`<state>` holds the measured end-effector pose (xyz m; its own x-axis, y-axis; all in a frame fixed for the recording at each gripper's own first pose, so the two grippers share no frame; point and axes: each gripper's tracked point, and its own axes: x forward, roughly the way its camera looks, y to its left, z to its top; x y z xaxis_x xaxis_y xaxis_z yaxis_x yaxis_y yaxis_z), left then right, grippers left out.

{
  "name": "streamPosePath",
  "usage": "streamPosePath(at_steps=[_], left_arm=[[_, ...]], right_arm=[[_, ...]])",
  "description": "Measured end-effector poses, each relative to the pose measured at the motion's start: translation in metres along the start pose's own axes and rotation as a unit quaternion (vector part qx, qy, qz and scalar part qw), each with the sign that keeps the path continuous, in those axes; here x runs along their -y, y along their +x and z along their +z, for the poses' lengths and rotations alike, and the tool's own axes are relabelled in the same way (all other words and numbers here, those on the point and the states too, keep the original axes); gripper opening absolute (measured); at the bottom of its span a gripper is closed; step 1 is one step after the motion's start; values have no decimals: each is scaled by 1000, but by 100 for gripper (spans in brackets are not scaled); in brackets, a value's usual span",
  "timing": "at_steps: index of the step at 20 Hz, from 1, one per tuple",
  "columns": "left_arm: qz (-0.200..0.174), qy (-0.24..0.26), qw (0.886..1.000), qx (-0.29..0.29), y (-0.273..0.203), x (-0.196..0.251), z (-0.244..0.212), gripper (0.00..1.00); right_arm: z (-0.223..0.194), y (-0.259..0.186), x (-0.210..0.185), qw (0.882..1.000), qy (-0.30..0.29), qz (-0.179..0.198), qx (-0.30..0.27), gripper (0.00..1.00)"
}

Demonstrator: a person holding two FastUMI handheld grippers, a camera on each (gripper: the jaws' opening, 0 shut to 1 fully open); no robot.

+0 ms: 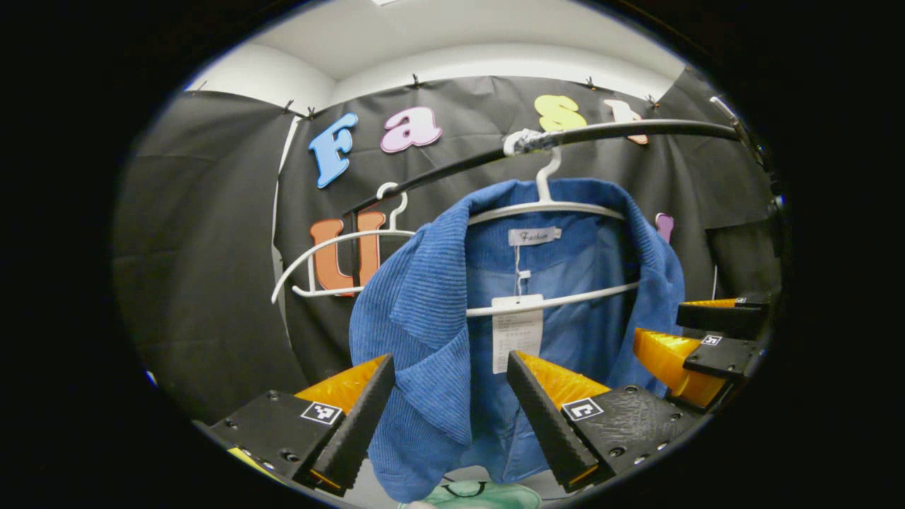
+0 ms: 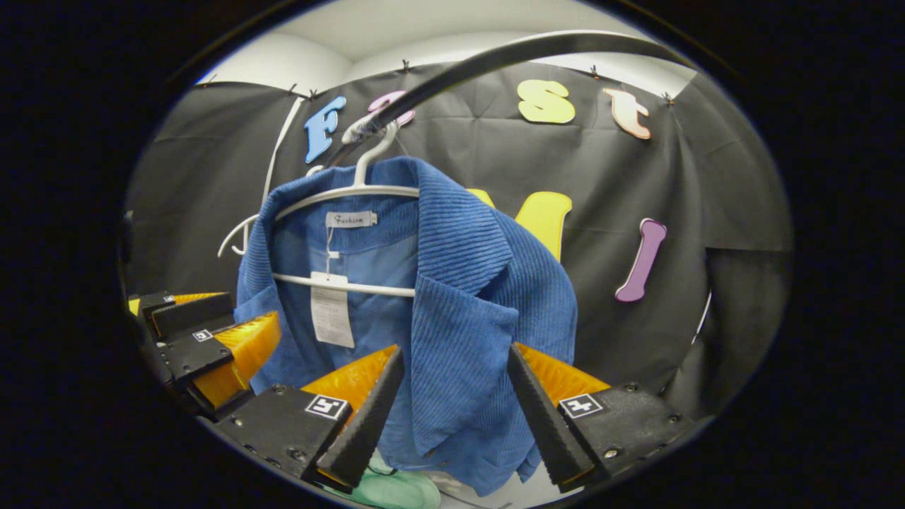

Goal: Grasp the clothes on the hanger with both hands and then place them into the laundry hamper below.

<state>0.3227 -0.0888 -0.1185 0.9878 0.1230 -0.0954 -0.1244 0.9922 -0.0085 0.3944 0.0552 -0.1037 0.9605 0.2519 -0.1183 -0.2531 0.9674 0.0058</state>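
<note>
A blue corduroy jacket hangs on a white hanger from a black rail. A paper tag dangles inside the collar. My left gripper is open, with the jacket's lapel and front hanging between its fingers. My right gripper is open too, and the other front panel hangs between its fingers. Each view also catches the other gripper at the jacket's far side: the right gripper and the left gripper, fingers apart.
A second, bare white hanger hangs farther along the rail behind the jacket. Pale green cloth lies below the jacket's hem. The black cloth wall stands close behind.
</note>
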Motion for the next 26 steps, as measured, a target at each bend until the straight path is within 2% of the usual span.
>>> streamPosePath(at_steps=[3,6,8,11,12,13,14,15,16,17,19,20,21,23,25,26], left_arm=[[13,1,1000,-9,23,0,-10,98],[31,9,999,-11,36,-6,-13,98],[39,15,999,-9,40,-10,-14,90],[37,17,999,-23,48,-16,-24,69],[30,14,999,-26,47,-14,-25,62],[26,13,999,-24,48,-13,-23,55],[30,12,999,-22,46,-18,-23,41],[35,13,999,-21,44,-22,-23,27],[28,7,999,-22,45,-22,-23,12],[16,4,1000,-21,43,-21,-23,11],[15,-6,1000,-24,43,-26,-23,3],[11,-11,1000,-25,41,-28,-22,5],[2,-17,1000,-24,41,-27,-19,0],[-8,-29,999,-12,37,-32,-10,0],[-20,-62,998,3,34,-35,6,0],[-19,-79,997,10,34,-40,15,5]], right_arm=[[1,21,2,1000,12,-6,-3,94],[-1,36,2,1000,29,-1,-8,86],[-2,41,2,999,37,5,-8,82],[-1,46,-4,998,55,38,0,72],[-3,45,-8,996,68,58,1,61],[-3,44,-9,994,82,70,2,58],[-4,43,-7,992,96,83,4,44],[-3,43,-4,990,110,92,8,36],[0,41,-4,985,129,113,13,22],[3,38,-9,977,154,149,17,16],[10,34,-18,954,208,216,21,11],[14,31,-16,941,230,248,24,10],[19,28,-17,926,250,281,27,8],[30,13,-19,890,291,350,38,6],[41,2,-13,861,320,392,47,5],[42,0,-10,854,328,401,49,5]])
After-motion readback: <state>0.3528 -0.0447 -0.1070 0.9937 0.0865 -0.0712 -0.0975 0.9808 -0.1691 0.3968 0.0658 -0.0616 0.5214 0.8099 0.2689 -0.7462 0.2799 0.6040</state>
